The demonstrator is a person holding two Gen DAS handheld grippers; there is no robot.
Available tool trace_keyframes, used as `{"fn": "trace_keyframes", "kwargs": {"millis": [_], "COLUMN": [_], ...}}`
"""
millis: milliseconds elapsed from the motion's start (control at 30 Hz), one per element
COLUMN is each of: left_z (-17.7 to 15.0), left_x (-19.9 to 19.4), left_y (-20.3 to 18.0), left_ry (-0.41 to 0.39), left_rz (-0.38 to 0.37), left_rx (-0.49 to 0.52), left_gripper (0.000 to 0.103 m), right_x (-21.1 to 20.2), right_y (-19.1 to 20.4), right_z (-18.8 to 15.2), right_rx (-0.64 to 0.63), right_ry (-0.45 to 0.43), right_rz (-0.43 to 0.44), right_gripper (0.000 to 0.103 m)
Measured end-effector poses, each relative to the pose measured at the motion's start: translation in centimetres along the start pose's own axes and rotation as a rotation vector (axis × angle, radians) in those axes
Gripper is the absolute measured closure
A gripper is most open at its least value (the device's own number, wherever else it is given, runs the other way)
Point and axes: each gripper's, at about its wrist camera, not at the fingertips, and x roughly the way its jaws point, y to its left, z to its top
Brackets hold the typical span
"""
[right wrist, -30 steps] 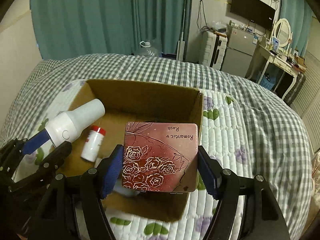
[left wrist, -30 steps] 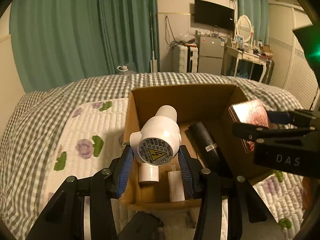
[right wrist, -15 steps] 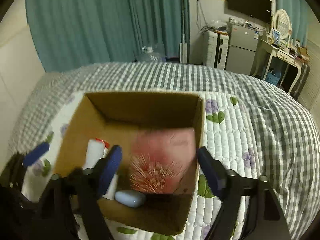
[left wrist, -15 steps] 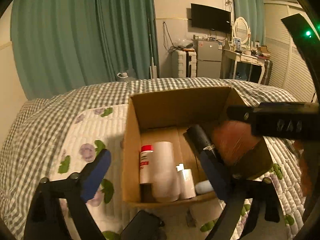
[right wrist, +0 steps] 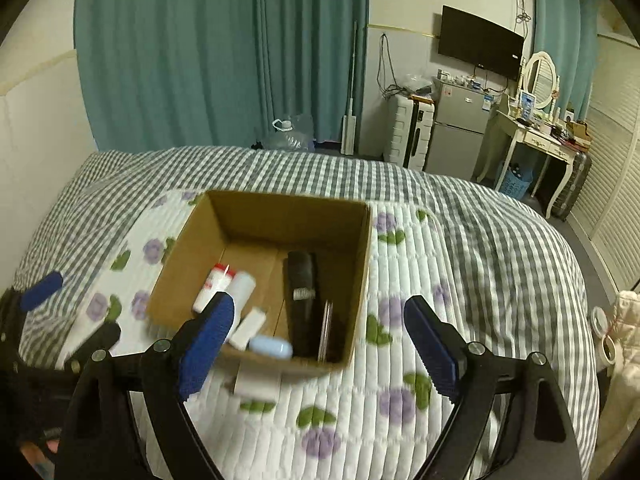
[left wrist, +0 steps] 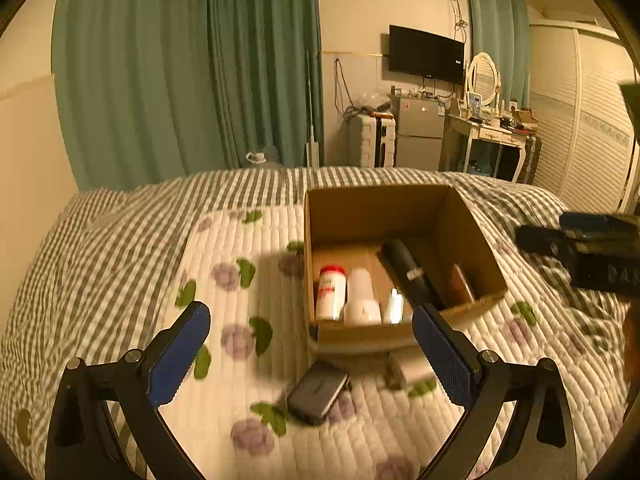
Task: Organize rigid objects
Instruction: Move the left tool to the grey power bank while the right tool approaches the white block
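An open cardboard box (left wrist: 472, 236) (right wrist: 360, 272) sits on the quilted bed. Inside lie a red-capped bottle (left wrist: 331, 292) (right wrist: 210, 286), a white plastic fitting (left wrist: 360, 298) (right wrist: 243, 286), a black cylinder (left wrist: 410, 276) (right wrist: 302, 300), a small white piece (right wrist: 249, 328), a pale blue case (right wrist: 271, 346) and the red rose tin standing on edge against the right wall (left wrist: 460, 290) (right wrist: 326, 330). My left gripper (left wrist: 310, 352) is open and empty, in front of the box. My right gripper (right wrist: 316, 344) is open and empty over the box's near edge.
A dark flat case (left wrist: 318, 392) and a small white box (left wrist: 408, 368) (right wrist: 256, 384) lie on the quilt (right wrist: 400, 360) in front of the box. Curtains, a fridge, a suitcase and a dressing table stand beyond the bed.
My left gripper let go of the white fitting and my right let go of the rose tin; both now lie in the box. Both grippers opened and pulled back.
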Motion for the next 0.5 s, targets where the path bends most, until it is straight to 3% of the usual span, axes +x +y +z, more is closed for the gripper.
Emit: {"fn": "trace_keyframes", "kwargs": {"millis": [200,500], "left_z": [-3.1,-6.5], "left_x": [1.2,5.1], "left_y": [1.2,1.3], "left_ry": [0.069,0.19], "left_rz": [0.009,0.038], "left_rx": [-0.033,-0.03], "left_gripper": [0.0,0.0], "right_x": [0.2,9.3], "right_y": [1.9,4.0], "right_z": [-4.5,-9.4], "right_rx": [-0.025,0.007], "right_ry": [0.052,0.249], "right_rz": [0.017,0.047], "right_gripper": [0.016,0.016]}}
